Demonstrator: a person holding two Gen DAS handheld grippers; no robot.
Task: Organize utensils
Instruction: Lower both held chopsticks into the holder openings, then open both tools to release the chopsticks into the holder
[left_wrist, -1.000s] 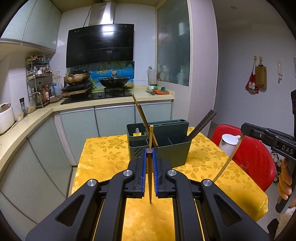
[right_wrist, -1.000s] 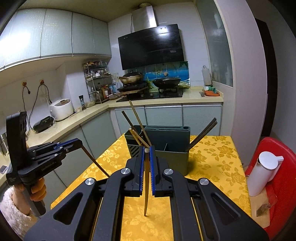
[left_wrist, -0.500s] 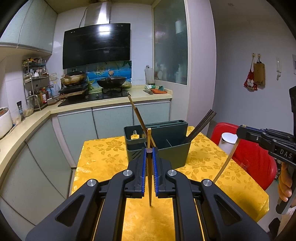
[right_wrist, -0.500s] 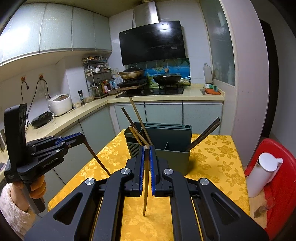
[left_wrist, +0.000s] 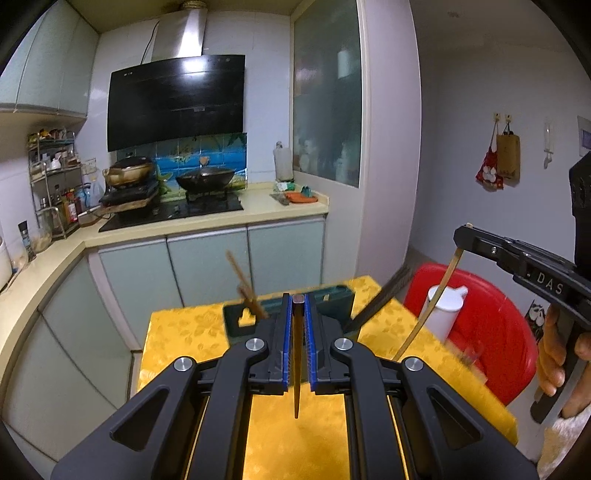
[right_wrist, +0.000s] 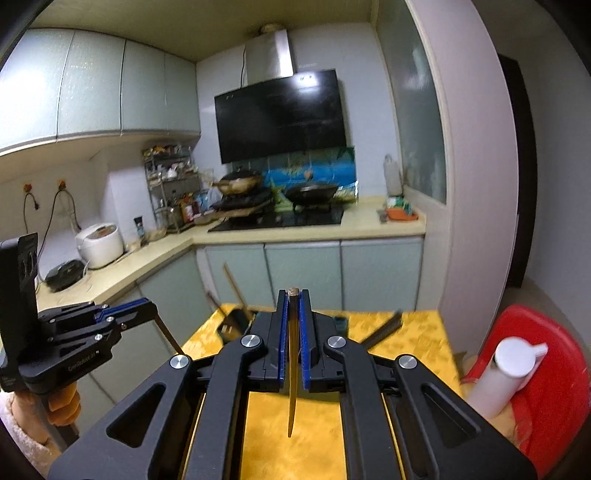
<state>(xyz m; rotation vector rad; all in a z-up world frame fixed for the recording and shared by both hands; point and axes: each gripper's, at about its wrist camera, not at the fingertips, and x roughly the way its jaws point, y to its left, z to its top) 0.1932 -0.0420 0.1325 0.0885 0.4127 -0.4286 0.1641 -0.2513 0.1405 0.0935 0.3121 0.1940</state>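
My left gripper (left_wrist: 297, 301) is shut on a light wooden chopstick (left_wrist: 296, 369) that hangs point down between the blue pads. My right gripper (right_wrist: 293, 295) is shut on another chopstick (right_wrist: 291, 369), held the same way. Each view also catches the other gripper from the side: the right gripper (left_wrist: 460, 236) and the left gripper (right_wrist: 149, 306), each with its chopstick slanting down. The dark green utensil holder (left_wrist: 236, 321) stands on the yellow table beyond both grippers, mostly hidden behind the fingers. Light chopsticks (left_wrist: 242, 284) lean in its left compartment and dark chopsticks (left_wrist: 376, 306) in its right.
The table (left_wrist: 177, 332) wears a yellow flowered cloth. A red chair (left_wrist: 491, 332) with a white bottle (left_wrist: 443, 310) stands by its right side. Beyond the table run the kitchen counter (left_wrist: 166, 229), the cabinets and the stove with pans. A person's hands grip both handles.
Both grippers have risen with their chopsticks. The holder has dropped lower in both views and is now largely covered by the fingers. The grips are unchanged.
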